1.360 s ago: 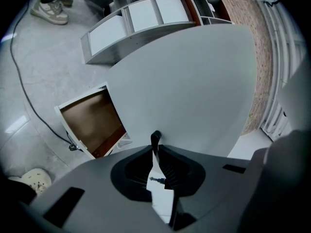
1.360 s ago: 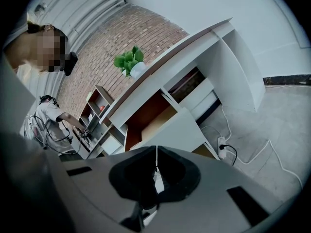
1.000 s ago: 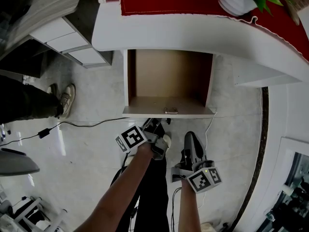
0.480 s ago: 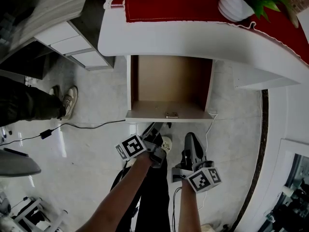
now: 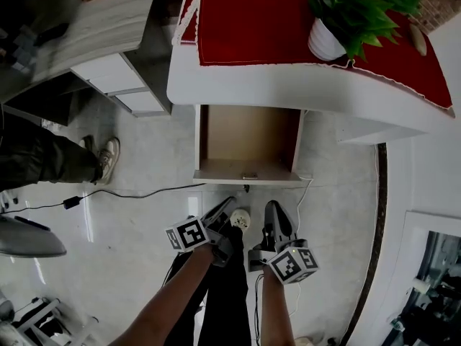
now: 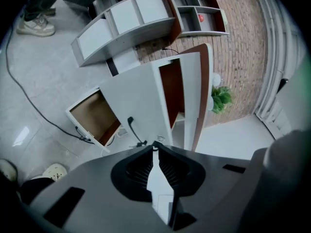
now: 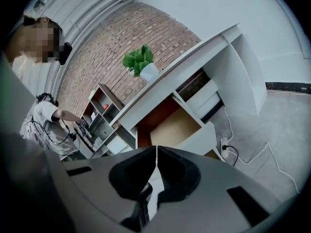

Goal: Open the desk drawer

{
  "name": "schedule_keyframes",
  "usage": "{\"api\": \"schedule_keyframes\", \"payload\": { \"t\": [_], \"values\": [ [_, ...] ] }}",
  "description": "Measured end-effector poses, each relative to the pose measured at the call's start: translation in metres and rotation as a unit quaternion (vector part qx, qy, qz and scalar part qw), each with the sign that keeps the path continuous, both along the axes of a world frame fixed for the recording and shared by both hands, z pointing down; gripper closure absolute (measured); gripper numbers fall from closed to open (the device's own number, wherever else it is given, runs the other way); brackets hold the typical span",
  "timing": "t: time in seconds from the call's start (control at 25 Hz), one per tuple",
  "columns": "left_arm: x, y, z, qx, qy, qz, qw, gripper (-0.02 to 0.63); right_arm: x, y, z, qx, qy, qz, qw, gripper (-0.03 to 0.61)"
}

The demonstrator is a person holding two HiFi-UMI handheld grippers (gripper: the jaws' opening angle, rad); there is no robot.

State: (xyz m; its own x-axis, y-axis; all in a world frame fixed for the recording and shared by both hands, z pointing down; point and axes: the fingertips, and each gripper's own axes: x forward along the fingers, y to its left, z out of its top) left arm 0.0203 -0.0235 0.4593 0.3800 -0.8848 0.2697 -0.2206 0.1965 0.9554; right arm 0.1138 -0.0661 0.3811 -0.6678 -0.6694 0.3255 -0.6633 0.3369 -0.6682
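Observation:
The white desk (image 5: 288, 89) has its drawer (image 5: 248, 139) pulled out, showing a bare brown inside and a small handle (image 5: 250, 176) on the white front. Both grippers hang over the floor, well short of the drawer front. My left gripper (image 5: 222, 211) is shut and holds nothing, and so is my right gripper (image 5: 272, 213). In the left gripper view the shut jaws (image 6: 154, 145) point past the open drawer (image 6: 95, 116). The right gripper view has its shut jaws (image 7: 156, 148) aimed at the drawer (image 7: 177, 127).
A red cloth (image 5: 288, 20) and a potted plant (image 5: 328, 40) sit on the desk. A grey cabinet (image 5: 119, 78) stands to the left, beside a person's shoe (image 5: 109, 157). A black cable (image 5: 130, 191) crosses the floor and a white plug (image 5: 240, 218) lies near the grippers.
The head view has pulled back from the desk. Both grippers have drawn farther away from the drawer front; the drawer stays open.

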Motion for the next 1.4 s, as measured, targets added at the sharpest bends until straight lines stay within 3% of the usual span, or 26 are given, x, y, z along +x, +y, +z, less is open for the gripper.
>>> {"api": "schedule_keyframes", "payload": {
  "t": [0.4,0.56,0.76,0.96,1.24,1.4],
  "values": [
    [0.024,0.01,-0.121,0.073,-0.055,0.103,0.9904,0.588,-0.018,0.031,-0.076,0.021,0.046,-0.038,0.998,0.56],
    [0.025,0.019,-0.166,0.098,-0.11,0.158,0.9764,0.589,-0.027,0.041,-0.12,0.042,0.061,-0.063,0.995,0.56],
    [0.029,0.026,-0.209,0.124,-0.143,0.207,0.9598,0.589,-0.036,0.045,-0.167,0.082,0.089,-0.089,0.989,0.56],
    [0.029,0.034,-0.247,0.153,-0.155,0.211,0.9528,0.595,-0.042,0.057,-0.206,0.106,0.096,-0.1,0.985,0.56],
    [0.025,0.042,-0.298,0.185,-0.159,0.191,0.9508,0.597,-0.054,0.071,-0.248,0.129,0.118,-0.135,0.975,0.56],
    [0.017,0.048,-0.327,0.215,-0.195,0.189,0.9384,0.597,-0.055,0.075,-0.281,0.156,0.119,-0.134,0.971,0.56]
  ]
}}
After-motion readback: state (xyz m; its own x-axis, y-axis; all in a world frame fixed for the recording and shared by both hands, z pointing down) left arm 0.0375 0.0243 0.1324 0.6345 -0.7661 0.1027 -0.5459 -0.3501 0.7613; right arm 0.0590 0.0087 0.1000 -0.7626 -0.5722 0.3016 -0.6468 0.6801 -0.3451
